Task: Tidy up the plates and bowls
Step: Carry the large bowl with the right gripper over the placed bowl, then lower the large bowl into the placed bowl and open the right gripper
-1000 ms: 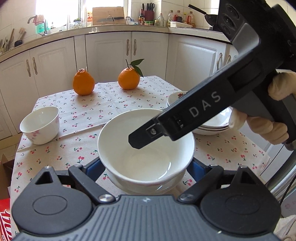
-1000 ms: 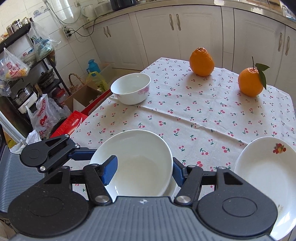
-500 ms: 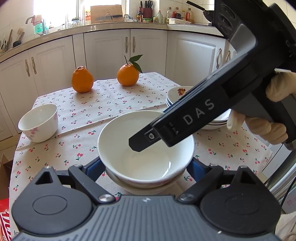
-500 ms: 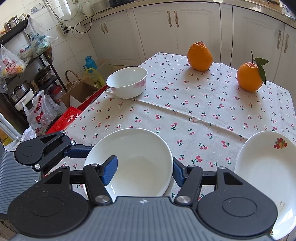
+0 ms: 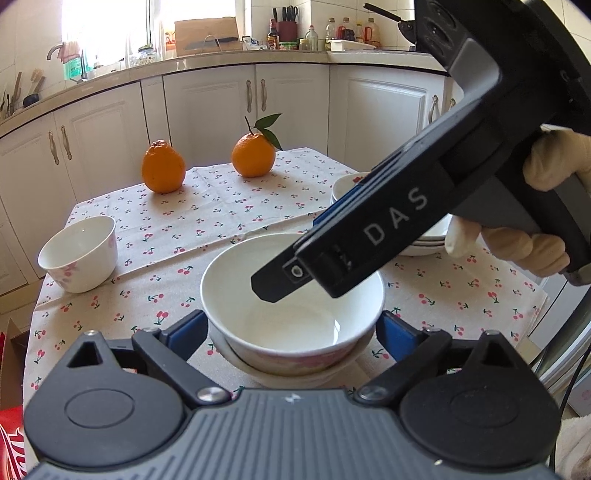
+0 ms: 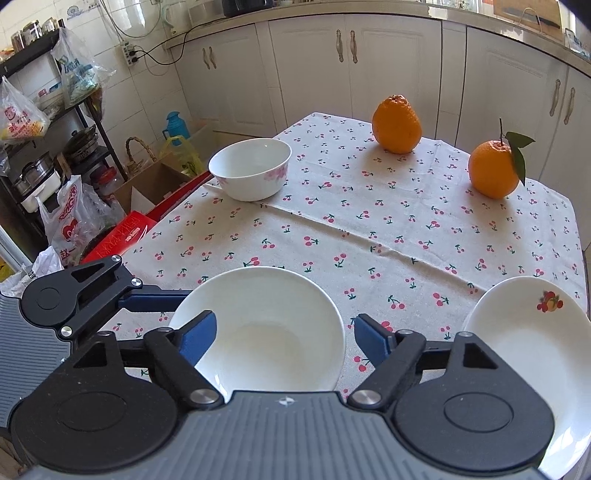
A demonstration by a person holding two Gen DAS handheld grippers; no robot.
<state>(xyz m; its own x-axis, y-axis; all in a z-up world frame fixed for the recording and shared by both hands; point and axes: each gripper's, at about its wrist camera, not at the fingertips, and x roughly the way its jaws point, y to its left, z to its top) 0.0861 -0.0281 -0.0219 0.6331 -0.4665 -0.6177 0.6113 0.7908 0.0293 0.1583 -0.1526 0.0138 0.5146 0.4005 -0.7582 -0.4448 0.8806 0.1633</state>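
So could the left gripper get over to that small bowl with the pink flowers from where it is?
Probably yes. The left gripper is open around the big white bowl, not clamping it. The small bowl stands alone on the tablecloth, with nothing between it and the left gripper.

A Sunny Kitchen With White Cupboards

White cupboards with metal handles run along the back of the room. A pale countertop sits on top of them. It holds bottles, a red pot of knives and scissors and a cardboard box. Bright light comes in through a window above the tap. The wall has white tiles and a power strip with black wires. A dark shelf rack stands at the left, with plastic bags and pots. A blue flask, a basket and open boxes sit on the floor. The table wears a cherry cloth.
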